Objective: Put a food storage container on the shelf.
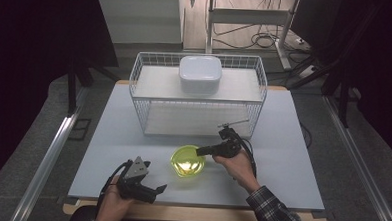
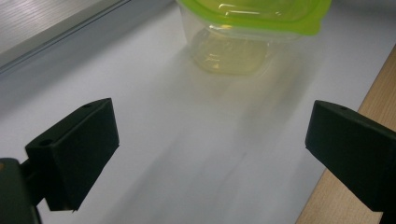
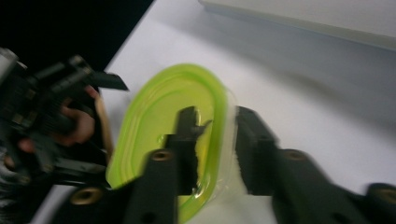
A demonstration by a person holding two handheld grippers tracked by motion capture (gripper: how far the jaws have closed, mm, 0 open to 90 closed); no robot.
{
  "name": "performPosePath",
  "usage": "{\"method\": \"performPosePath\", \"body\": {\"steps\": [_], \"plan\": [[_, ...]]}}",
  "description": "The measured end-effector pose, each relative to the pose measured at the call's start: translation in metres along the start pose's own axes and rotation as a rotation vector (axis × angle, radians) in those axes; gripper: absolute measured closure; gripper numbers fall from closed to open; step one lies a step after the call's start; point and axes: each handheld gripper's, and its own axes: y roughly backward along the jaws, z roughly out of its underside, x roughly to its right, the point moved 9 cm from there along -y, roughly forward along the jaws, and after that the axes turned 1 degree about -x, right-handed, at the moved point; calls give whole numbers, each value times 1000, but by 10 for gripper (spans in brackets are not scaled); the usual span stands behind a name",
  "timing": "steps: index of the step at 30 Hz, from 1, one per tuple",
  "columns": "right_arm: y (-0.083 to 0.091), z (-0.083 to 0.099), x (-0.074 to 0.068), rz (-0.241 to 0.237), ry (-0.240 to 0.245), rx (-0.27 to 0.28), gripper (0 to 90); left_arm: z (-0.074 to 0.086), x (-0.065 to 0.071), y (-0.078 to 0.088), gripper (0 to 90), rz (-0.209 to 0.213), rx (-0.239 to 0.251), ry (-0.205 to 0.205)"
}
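A clear plastic container with a lime-green lid (image 1: pixel 187 161) sits on the white table near the front middle. My right gripper (image 1: pixel 201 151) comes in from the right and is shut on its right rim. In the right gripper view one finger (image 3: pixel 187 126) lies over the lid (image 3: pixel 154 126) and the other presses outside the clear wall; the gripper (image 3: pixel 217 116) straddles the rim. My left gripper (image 1: pixel 160 189) rests at the front left, open and holding nothing. Its wide-set jaws (image 2: pixel 212 121) point at the container (image 2: pixel 252 32), a short way off. The left gripper (image 3: pixel 51 116) also shows beyond the lid.
A white wire basket rack (image 1: pixel 135 78) stands at the back of the table with a white lidded box (image 1: pixel 200 74) on its upper shelf. The table's wooden front edge (image 2: pixel 359 177) runs close to my left gripper. Bare table (image 1: pixel 292 159) lies to the right.
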Motion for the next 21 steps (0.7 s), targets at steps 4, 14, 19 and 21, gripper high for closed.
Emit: {"method": "performPosePath", "body": {"steps": [4, 14, 19, 21], "plan": [[2, 1, 1, -2, -5, -8, 805, 0, 0, 0, 25, -1, -1, -3], [14, -2, -7, -11, -13, 37, 820, -1, -1, 1, 25, -8, 8, 3], [27, -6, -13, -16, -14, 70, 820, -1, -1, 1, 24, -9, 15, 10], [32, -8, -17, -24, -9, 85, 820, -1, -2, 1, 23, -10, 14, 10]]}}
